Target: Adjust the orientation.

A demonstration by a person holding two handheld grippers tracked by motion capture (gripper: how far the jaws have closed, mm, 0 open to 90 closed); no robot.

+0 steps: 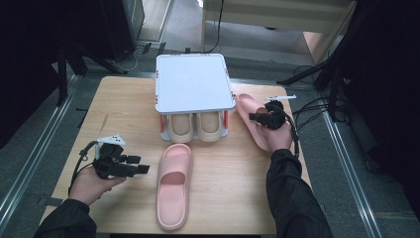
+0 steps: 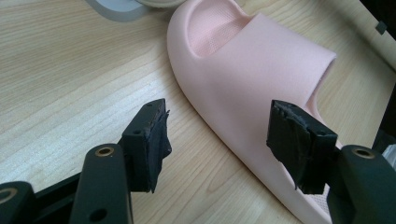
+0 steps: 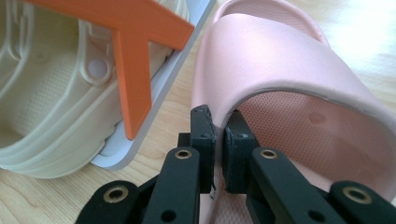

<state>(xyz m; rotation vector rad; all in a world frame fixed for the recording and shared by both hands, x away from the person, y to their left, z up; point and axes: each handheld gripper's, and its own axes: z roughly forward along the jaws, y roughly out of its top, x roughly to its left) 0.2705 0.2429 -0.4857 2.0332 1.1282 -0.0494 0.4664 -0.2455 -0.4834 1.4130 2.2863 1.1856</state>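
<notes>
Slipper (image 3: 299,88) side wall pinched between right gripper (image 3: 219,140) jaws.

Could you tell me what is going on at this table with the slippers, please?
A person holds tongs in each hand. The right tongs are shut on the side wall of one pink slipper, beside a small white shoe rack with a cream pair on its lower shelf. The left tongs stand open beside the second pink slipper, which lies flat on the wooden table in front of the rack, not yet gripped.
</notes>
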